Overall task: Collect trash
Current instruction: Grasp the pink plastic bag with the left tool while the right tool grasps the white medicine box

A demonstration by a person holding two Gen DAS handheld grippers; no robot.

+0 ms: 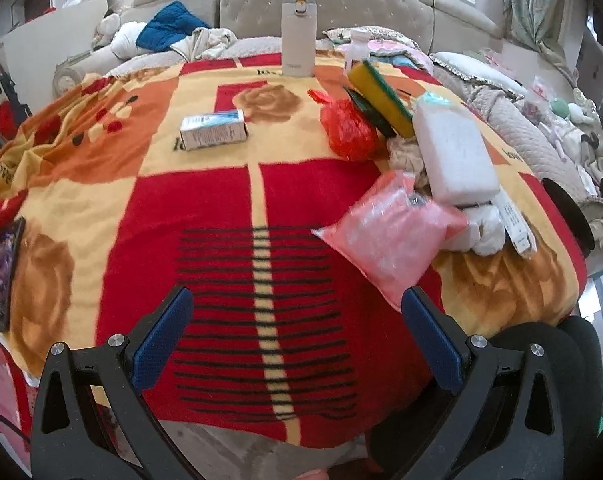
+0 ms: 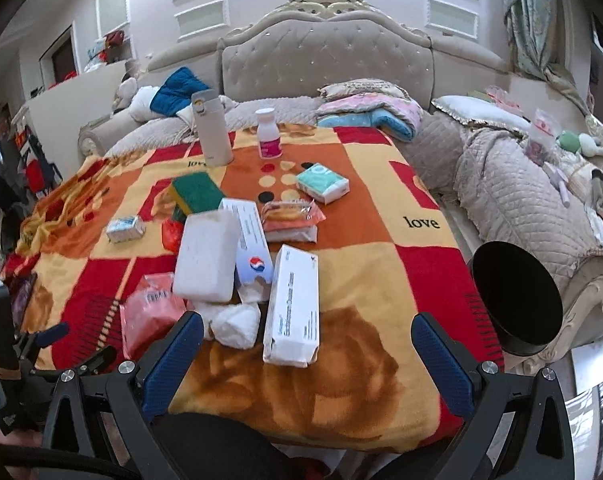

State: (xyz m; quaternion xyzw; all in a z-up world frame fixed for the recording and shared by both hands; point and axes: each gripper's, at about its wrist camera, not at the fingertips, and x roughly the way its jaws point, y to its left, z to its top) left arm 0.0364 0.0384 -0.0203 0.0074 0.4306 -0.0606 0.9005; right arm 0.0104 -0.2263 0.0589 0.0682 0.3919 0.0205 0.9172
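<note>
Trash lies on a red, orange and yellow blanket (image 1: 205,200) over a table. A pink plastic bag (image 1: 389,232) lies ahead and right of my open, empty left gripper (image 1: 297,312); it also shows in the right wrist view (image 2: 149,316). A long white box (image 2: 293,308) and crumpled white tissue (image 2: 237,324) lie just ahead of my open, empty right gripper (image 2: 307,340). A white sponge block (image 2: 207,256), a blue-logo carton (image 2: 251,248), a red bag (image 1: 347,128), a small blue-white box (image 1: 213,130) and a snack wrapper (image 2: 291,216) lie farther back.
A black round bin (image 2: 515,300) stands at the table's right edge. A beige thermos (image 2: 211,130), a white pill bottle (image 2: 268,134), a tissue pack (image 2: 323,182) and yellow-green sponges (image 2: 195,192) stand at the back. A cluttered bed (image 2: 501,200) lies behind and right.
</note>
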